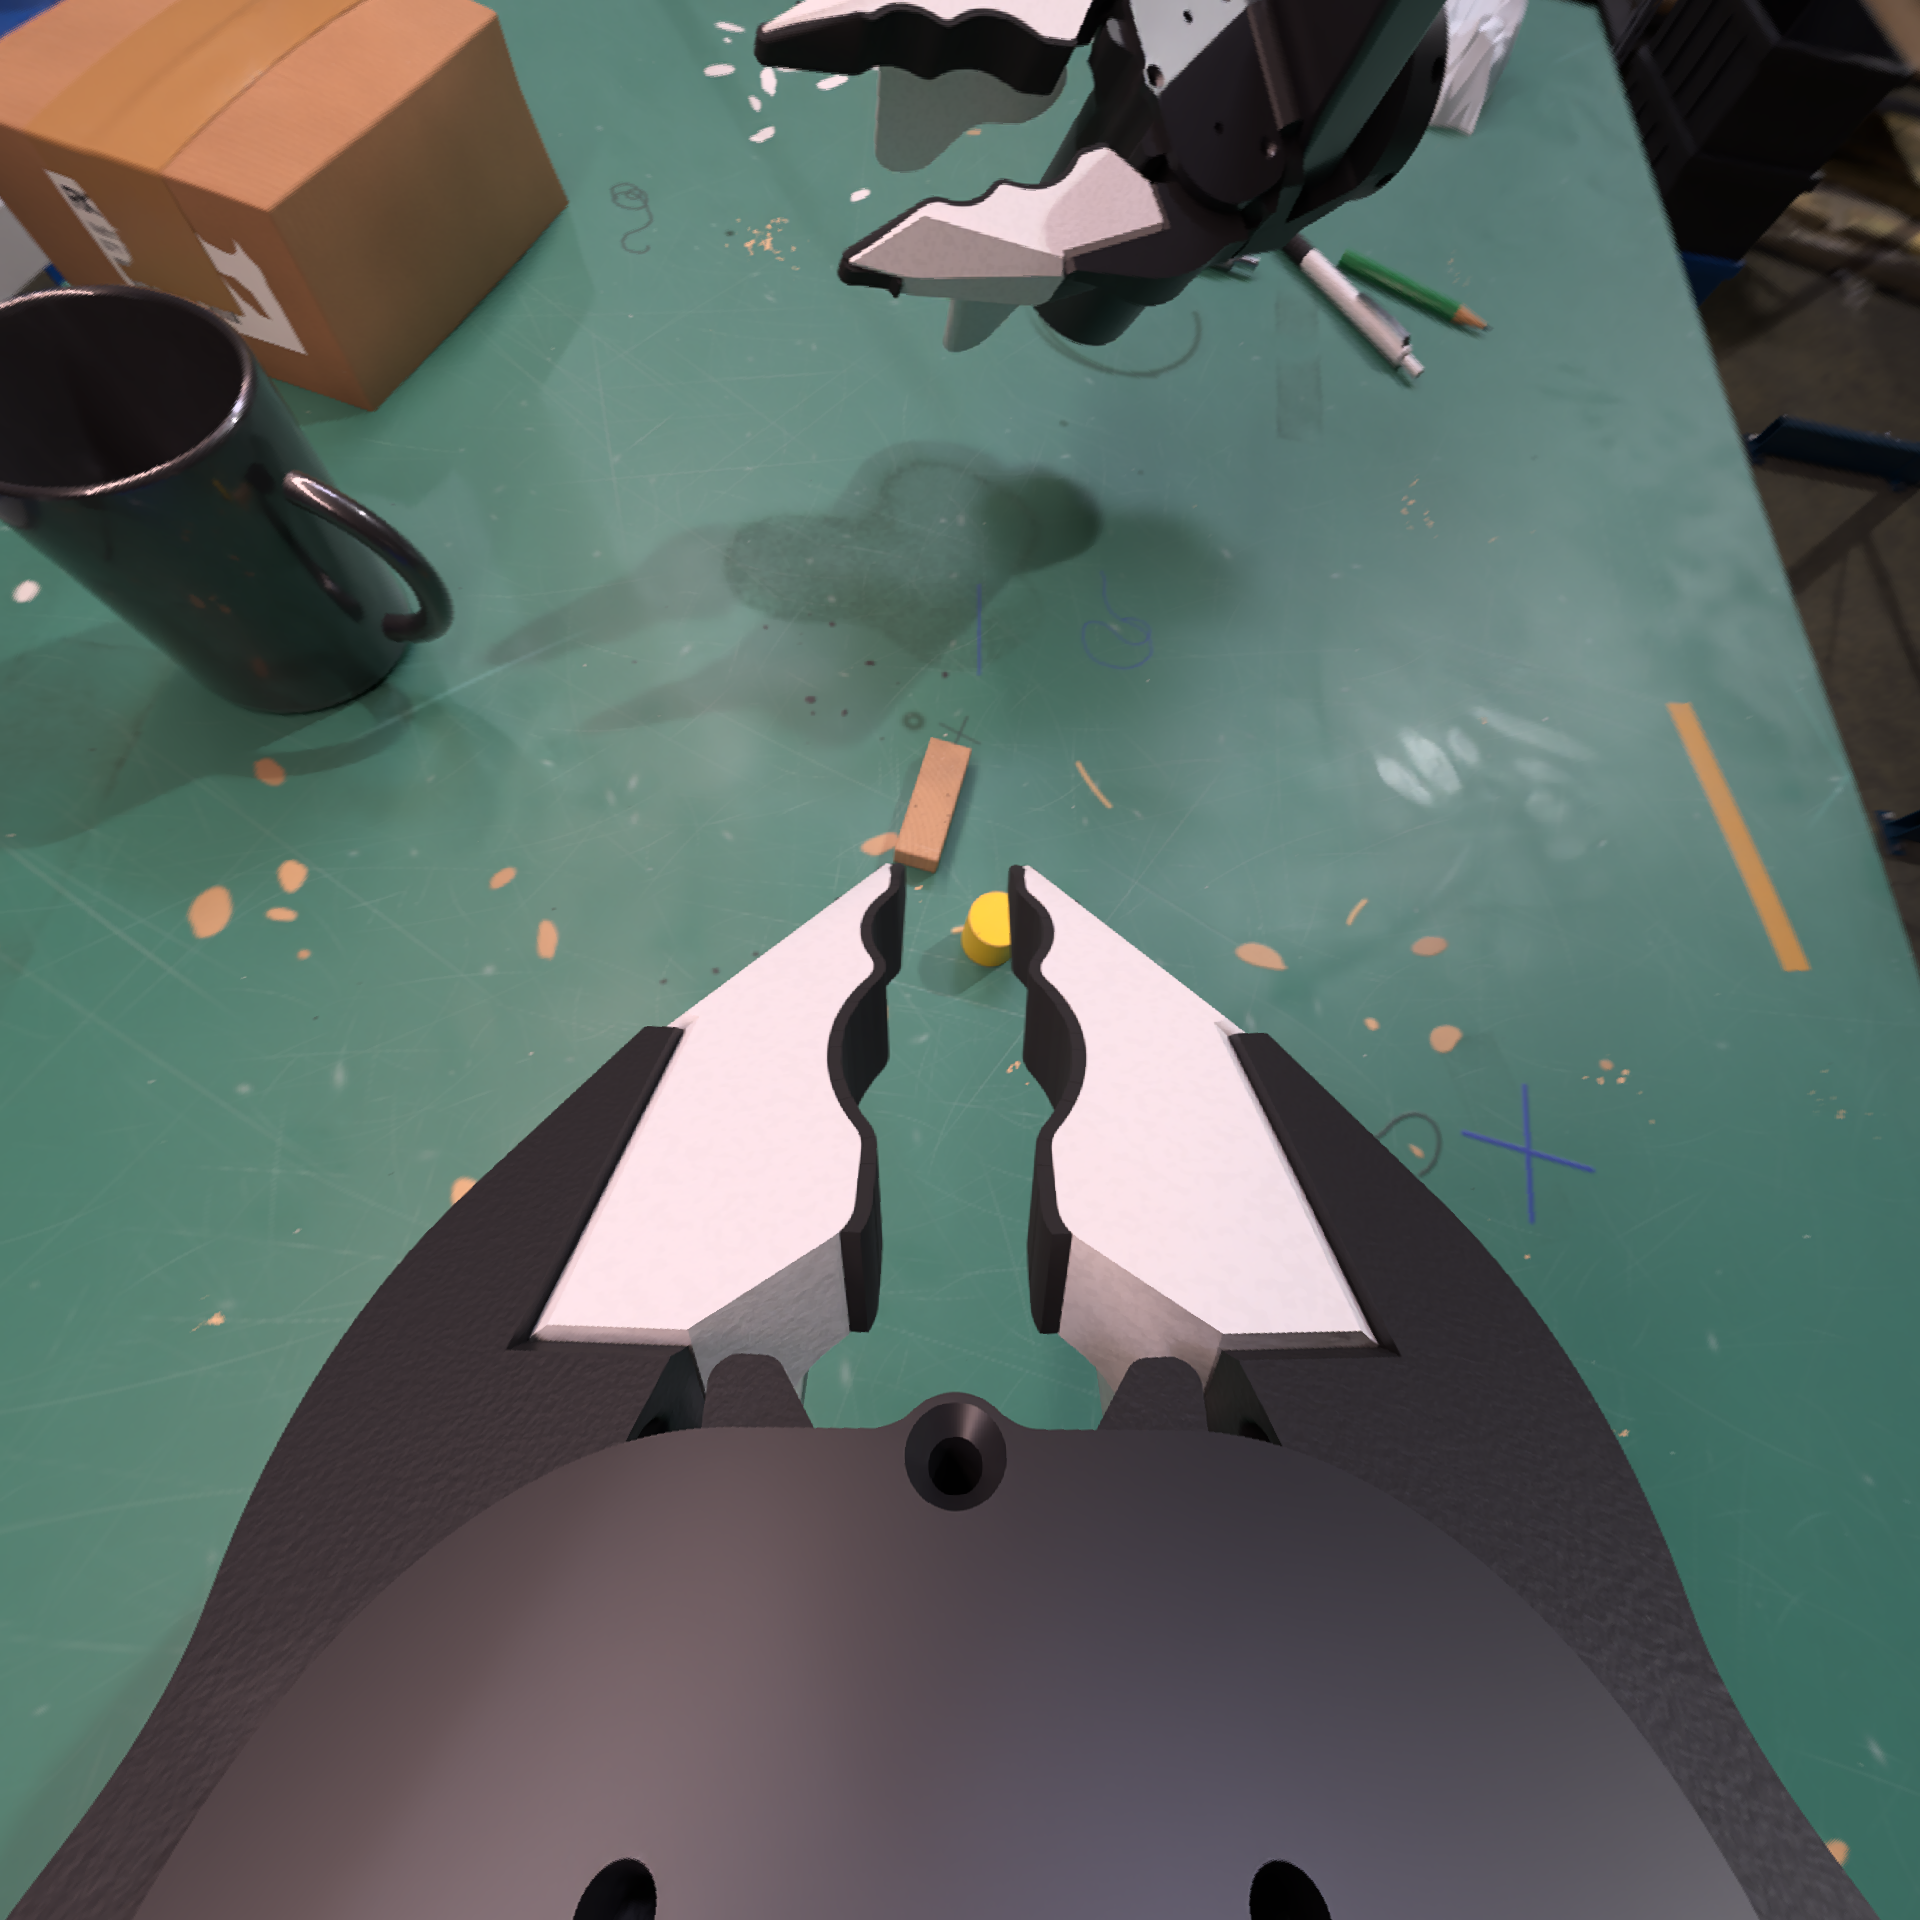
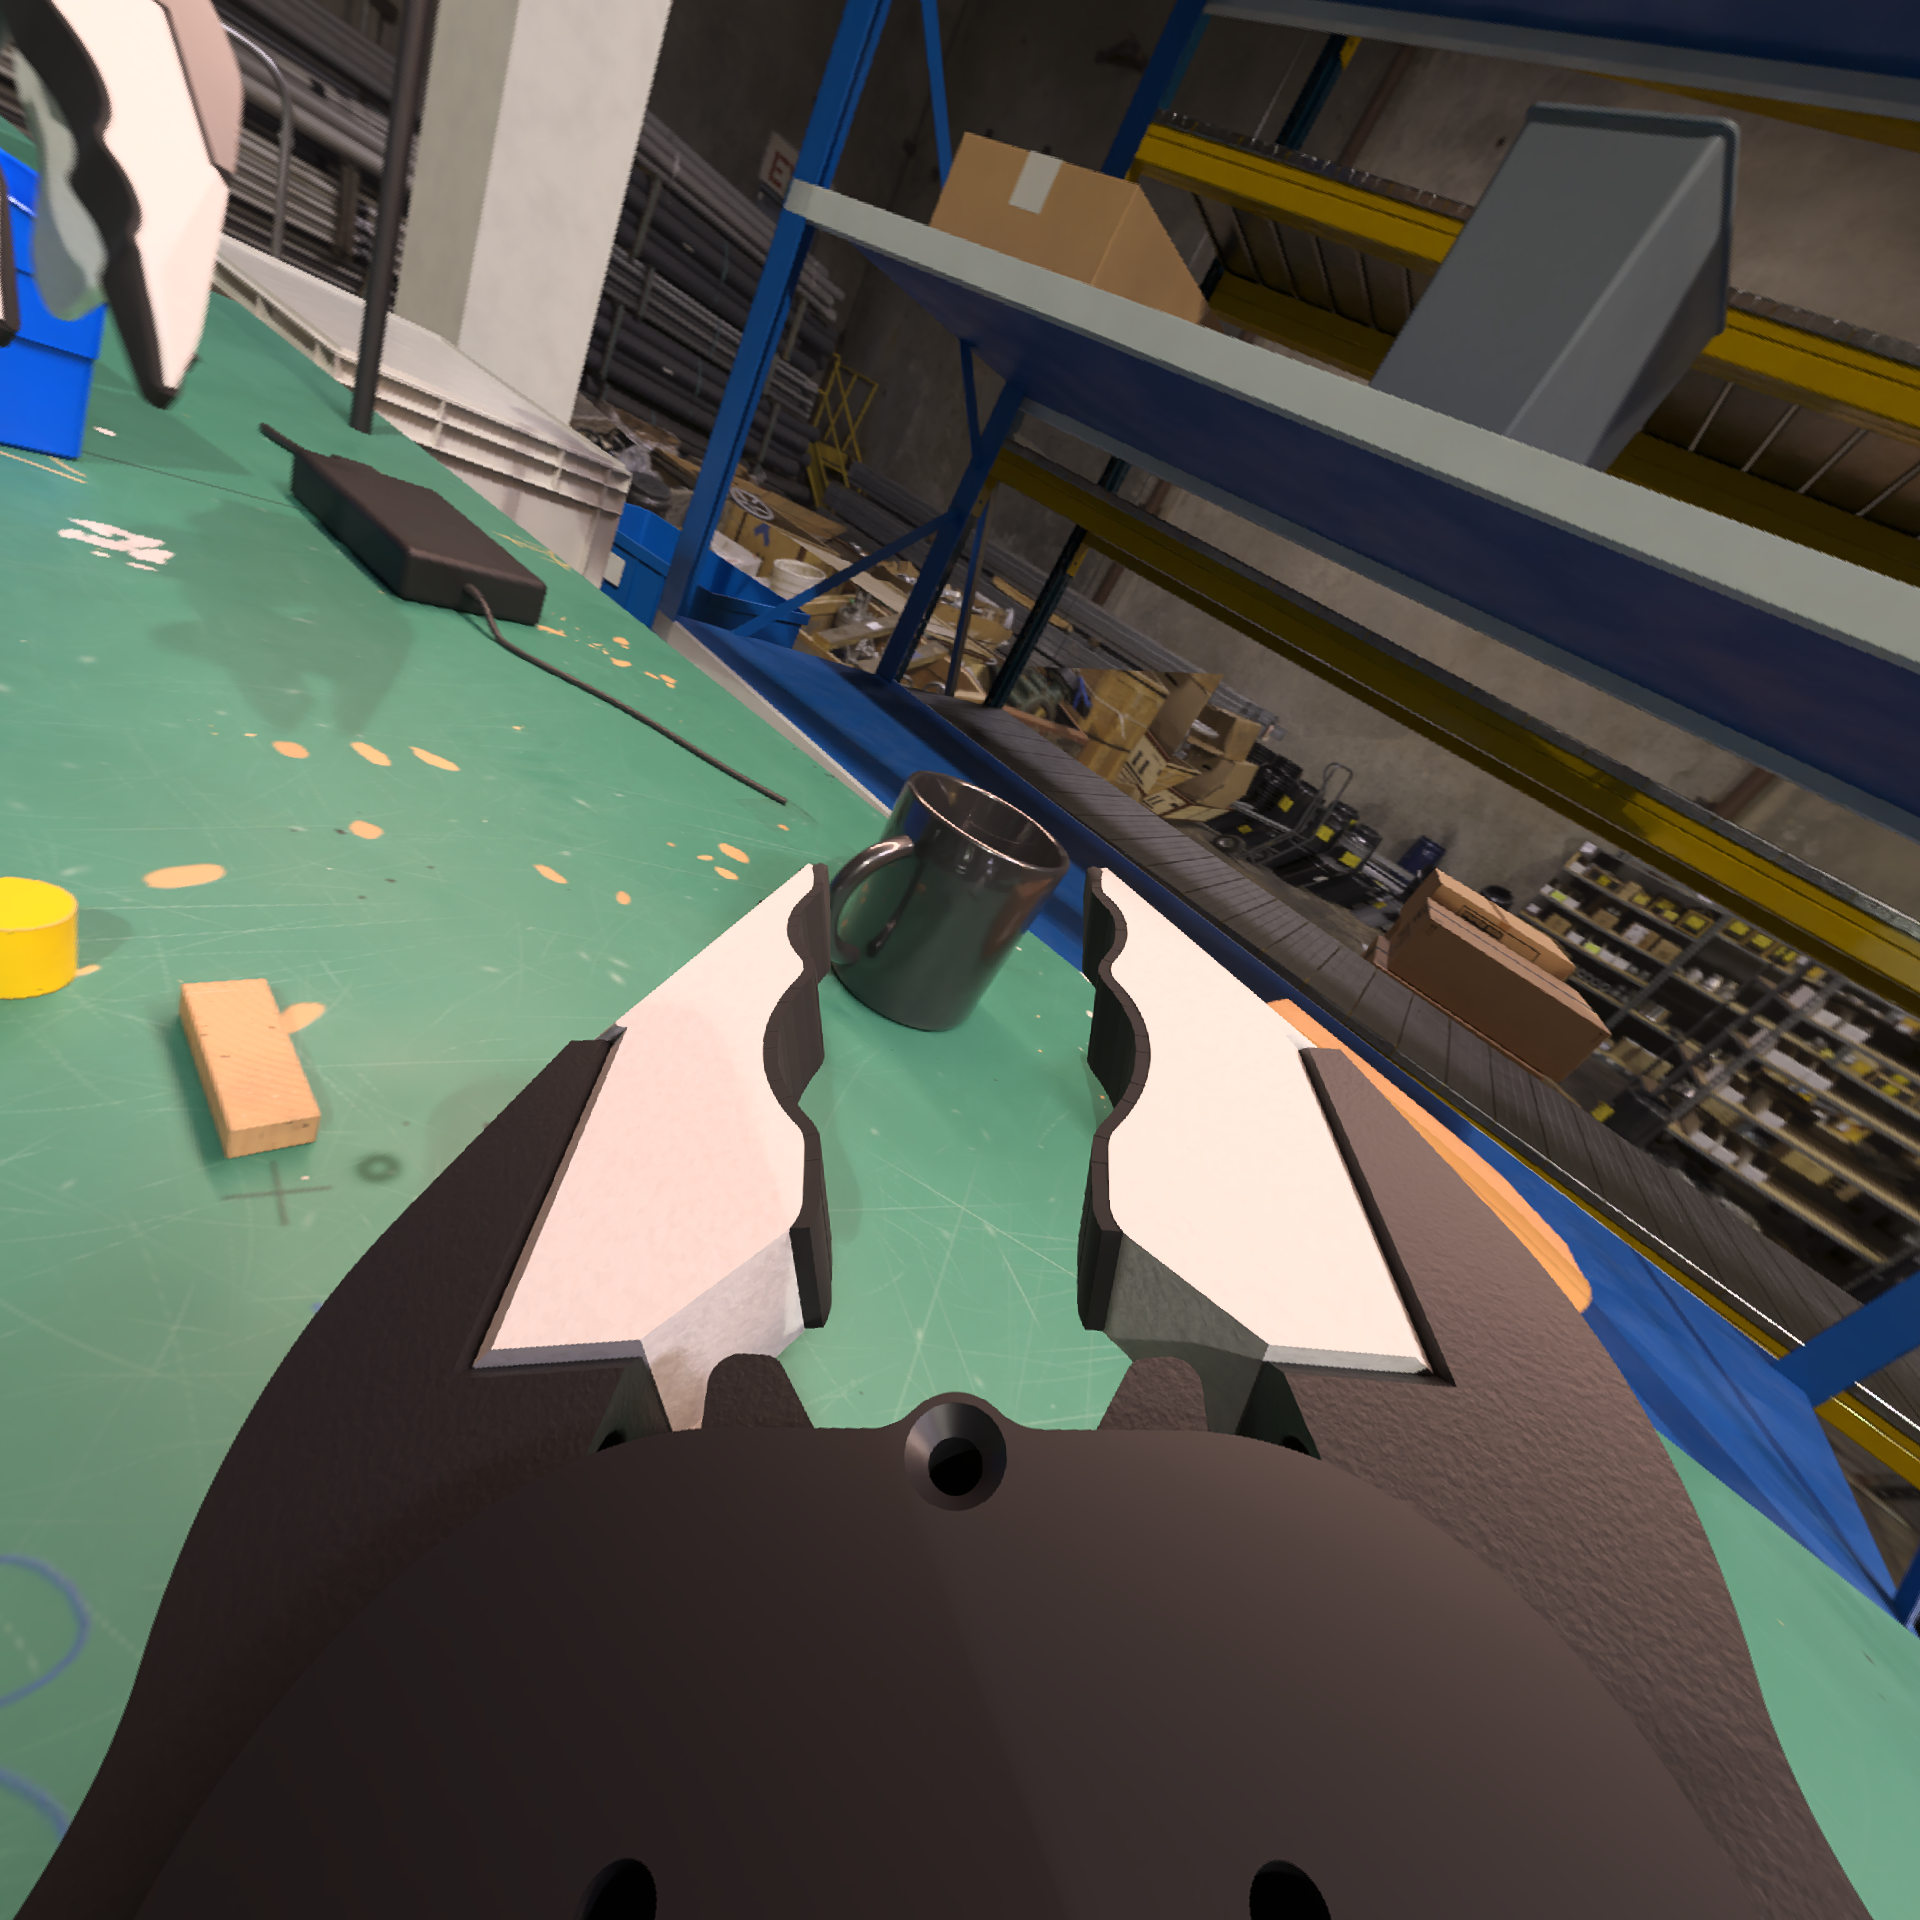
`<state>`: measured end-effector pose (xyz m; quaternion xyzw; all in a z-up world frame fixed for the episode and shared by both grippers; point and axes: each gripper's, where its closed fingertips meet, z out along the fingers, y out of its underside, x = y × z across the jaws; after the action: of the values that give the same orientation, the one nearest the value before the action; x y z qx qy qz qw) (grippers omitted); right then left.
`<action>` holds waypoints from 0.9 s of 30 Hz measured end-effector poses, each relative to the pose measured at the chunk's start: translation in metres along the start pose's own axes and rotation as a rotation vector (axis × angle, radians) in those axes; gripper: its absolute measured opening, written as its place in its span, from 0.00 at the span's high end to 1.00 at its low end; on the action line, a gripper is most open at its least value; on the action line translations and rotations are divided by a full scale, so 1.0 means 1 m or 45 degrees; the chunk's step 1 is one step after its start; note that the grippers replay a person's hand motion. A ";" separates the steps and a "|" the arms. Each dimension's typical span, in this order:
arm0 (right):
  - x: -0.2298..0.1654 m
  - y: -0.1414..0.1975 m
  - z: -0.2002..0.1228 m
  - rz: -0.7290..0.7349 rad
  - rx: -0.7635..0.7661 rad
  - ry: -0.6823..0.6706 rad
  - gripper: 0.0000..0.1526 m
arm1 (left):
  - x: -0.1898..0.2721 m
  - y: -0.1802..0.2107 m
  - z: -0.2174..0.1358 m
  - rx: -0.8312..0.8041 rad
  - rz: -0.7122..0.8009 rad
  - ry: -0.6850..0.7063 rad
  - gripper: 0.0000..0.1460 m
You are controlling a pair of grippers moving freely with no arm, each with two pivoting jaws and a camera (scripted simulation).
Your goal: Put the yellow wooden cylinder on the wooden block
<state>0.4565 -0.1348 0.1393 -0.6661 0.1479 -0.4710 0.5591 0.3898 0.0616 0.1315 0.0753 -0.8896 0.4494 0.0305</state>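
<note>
Mug (image 1: 197,499), cardboard box (image 1: 281,177) off left; left claw (image 1: 956,883) narrow, empty; right claw (image 2: 956,883) wide, empty.

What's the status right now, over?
Left gripper open, above yellow cylinder. Right gripper open, empty, facing mug. Cylinder on mat beside wooden block, nothing between.

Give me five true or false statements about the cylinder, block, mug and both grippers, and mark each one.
1. The yellow cylinder sits on the block. False: both rest on the table, apart.
2. The left hand-held gripper is open and empty. True.
3. The mug lies on its side. False: it stands upright.
4. The right hand-held gripper holds the block. False: it is open, with the block off to its left.
5. A cardboard box stands behind the mug in the left wrist view. True.
</note>
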 end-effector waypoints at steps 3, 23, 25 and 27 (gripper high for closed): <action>-0.009 -0.001 0.001 -0.023 0.005 -0.043 0.71 | -0.002 0.002 -0.002 -0.015 0.017 -0.024 0.79; -0.046 0.010 0.001 -0.254 -0.053 -0.274 1.00 | 0.004 0.052 0.088 -0.167 0.414 0.055 0.64; -0.041 0.004 -0.001 -0.264 -0.026 -0.235 1.00 | 0.007 0.058 0.094 -0.201 0.419 0.081 0.63; -0.035 -0.004 -0.003 -0.261 0.007 -0.185 1.00 | 0.006 0.066 0.098 -0.247 0.428 0.082 0.63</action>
<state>0.4350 -0.1102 0.1260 -0.7086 0.0369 -0.4766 0.5191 0.3745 0.0202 0.0215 -0.0919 -0.9273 0.3626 -0.0094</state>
